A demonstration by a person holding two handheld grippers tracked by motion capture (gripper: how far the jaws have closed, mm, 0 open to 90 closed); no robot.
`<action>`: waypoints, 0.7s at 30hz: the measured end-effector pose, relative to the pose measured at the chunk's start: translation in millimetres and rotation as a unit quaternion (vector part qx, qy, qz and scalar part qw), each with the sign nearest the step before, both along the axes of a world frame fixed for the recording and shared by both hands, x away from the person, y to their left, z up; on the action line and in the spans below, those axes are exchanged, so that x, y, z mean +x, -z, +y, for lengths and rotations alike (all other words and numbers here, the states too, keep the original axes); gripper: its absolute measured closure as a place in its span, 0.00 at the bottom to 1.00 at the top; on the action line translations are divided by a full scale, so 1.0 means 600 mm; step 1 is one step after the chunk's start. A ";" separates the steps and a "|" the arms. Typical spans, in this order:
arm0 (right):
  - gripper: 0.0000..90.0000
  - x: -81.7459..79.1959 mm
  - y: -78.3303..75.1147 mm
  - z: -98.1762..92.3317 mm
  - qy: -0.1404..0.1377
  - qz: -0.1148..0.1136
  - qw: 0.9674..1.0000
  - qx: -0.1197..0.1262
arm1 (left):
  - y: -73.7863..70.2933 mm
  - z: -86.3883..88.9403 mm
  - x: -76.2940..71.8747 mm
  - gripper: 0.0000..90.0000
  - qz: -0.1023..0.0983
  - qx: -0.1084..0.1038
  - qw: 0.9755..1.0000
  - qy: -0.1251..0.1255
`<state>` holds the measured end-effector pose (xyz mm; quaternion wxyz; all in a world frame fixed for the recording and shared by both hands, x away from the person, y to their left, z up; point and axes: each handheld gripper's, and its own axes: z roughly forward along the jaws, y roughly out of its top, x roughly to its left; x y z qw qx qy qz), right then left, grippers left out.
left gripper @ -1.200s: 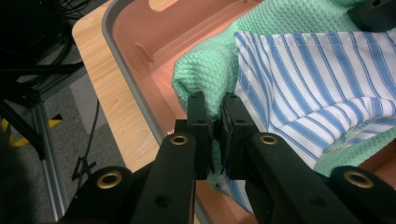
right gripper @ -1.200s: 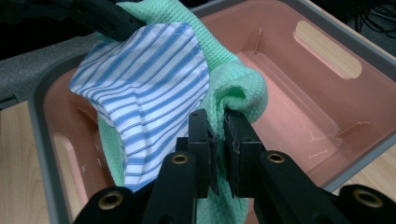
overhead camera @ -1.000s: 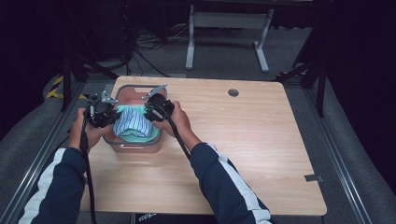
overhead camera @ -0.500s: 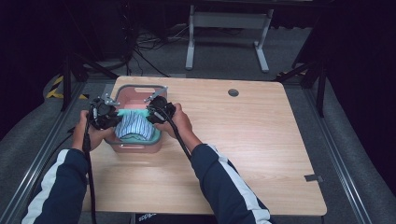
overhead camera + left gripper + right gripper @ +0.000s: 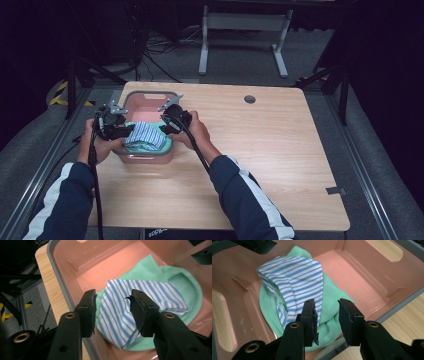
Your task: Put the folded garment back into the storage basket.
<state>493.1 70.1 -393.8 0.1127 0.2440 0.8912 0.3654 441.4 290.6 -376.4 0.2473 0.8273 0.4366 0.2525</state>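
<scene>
Where the wooden table (image 5: pixel 280 165) meets its left edge, a pink bin (image 5: pixel 150 97) with a grey rim stands, and both of the person's hands are held at it. Left gripper (image 5: pixel 114 125): held at the bin's left side by the left hand (image 5: pixel 100 145); in the left gripper view its two black jaws stand apart over the bin with nothing clamped between them, the striped cloth (image 5: pixel 140 312) lying below and beyond the gap. Right gripper (image 5: pixel 172 120): held at the bin's right side by the right hand (image 5: pixel 197 132); in the right gripper view its jaws are likewise parted and hold nothing, poised above the near edge of the cloths.

Contents of the bin: a folded blue-and-white striped cloth rests on top of a green waffle-textured cloth (image 5: pixel 329 307), which spreads out beneath it on the bin floor. Both cloths occupy the half of the bin nearer the person; the far half shows bare pink floor (image 5: pixel 352 275). Cut-out handles are seen in the bin's end walls. Dark sleeves with a white stripe (image 5: pixel 250 200) enter from the bottom of the high view. Grey floor and a metal stand (image 5: pixel 240 30) lie beyond the table.
</scene>
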 end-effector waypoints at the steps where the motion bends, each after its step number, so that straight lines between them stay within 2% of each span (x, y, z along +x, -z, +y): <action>1: 0.73 -0.001 -0.002 -0.003 0.001 -0.004 1.000 -0.001 | -0.003 -0.004 -0.004 0.60 -0.006 -0.003 1.000 -0.001; 3: 0.73 -0.003 -0.006 -0.007 0.000 -0.006 1.000 0.003 | -0.006 -0.005 -0.007 0.59 -0.007 -0.001 1.000 -0.001; 5: 0.73 -0.003 -0.007 -0.010 -0.002 -0.006 1.000 0.005 | -0.010 -0.010 -0.014 0.58 -0.013 -0.008 1.000 0.003; 6: 0.73 -0.006 -0.010 -0.015 -0.007 -0.013 1.000 0.000 | -0.013 -0.015 -0.020 0.57 -0.023 -0.011 1.000 0.008; 8: 0.72 -0.007 -0.011 -0.016 -0.007 -0.013 1.000 0.001 | -0.013 -0.018 -0.024 0.57 -0.024 -0.014 1.000 0.008; 13: 0.67 -0.012 -0.022 -0.030 -0.006 -0.024 1.000 -0.003 | -0.019 -0.034 -0.038 0.54 -0.037 -0.024 0.999 0.027; 17: 0.63 -0.016 -0.028 -0.039 -0.004 -0.030 1.000 -0.006 | -0.021 -0.044 -0.047 0.52 -0.035 -0.031 0.998 0.031; 21: 0.62 -0.022 -0.037 -0.052 -0.007 -0.040 0.999 -0.017 | -0.024 -0.055 -0.057 0.50 -0.042 -0.032 0.998 0.041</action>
